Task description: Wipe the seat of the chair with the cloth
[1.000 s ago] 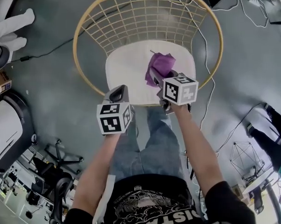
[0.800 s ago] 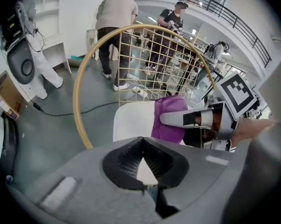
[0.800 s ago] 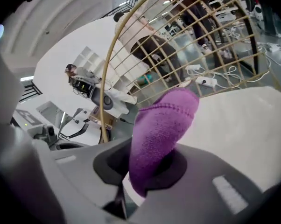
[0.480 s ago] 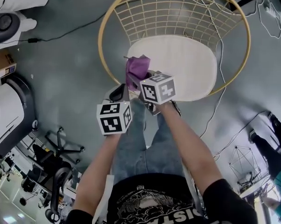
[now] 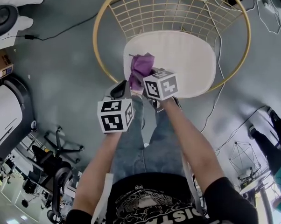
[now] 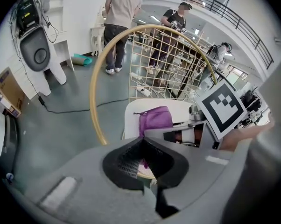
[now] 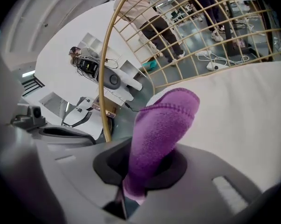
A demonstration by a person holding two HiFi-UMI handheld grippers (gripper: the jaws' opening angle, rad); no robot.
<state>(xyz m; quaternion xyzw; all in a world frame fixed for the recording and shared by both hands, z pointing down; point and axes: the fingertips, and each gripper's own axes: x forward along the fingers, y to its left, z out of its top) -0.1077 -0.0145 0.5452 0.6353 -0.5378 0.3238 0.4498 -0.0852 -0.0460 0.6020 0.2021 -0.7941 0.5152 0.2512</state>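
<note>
A yellow wire chair (image 5: 103, 27) holds a white seat (image 5: 187, 55). My right gripper (image 5: 145, 76) is shut on a purple cloth (image 5: 141, 65), which lies bunched at the seat's front left edge. In the right gripper view the cloth (image 7: 161, 125) sticks up out of the right gripper (image 7: 140, 171) over the white seat (image 7: 243, 120). My left gripper (image 5: 119, 90) hovers just off the seat's front left corner, next to the right one, shut and holding nothing. The left gripper view shows the left gripper (image 6: 145, 164) behind the cloth (image 6: 155, 120) and the seat (image 6: 131, 115).
Cables (image 5: 220, 92) trail over the grey floor right of and behind the chair. White equipment (image 5: 10, 13) stands at the upper left, an office chair (image 5: 52, 167) at the lower left. Two people (image 6: 122, 13) stand beyond the chair back. My jeans-clad legs (image 5: 140, 143) are just before the seat.
My right gripper has carried the cloth from the seat's middle to its front left edge. The left gripper has stayed beside the front left corner.
</note>
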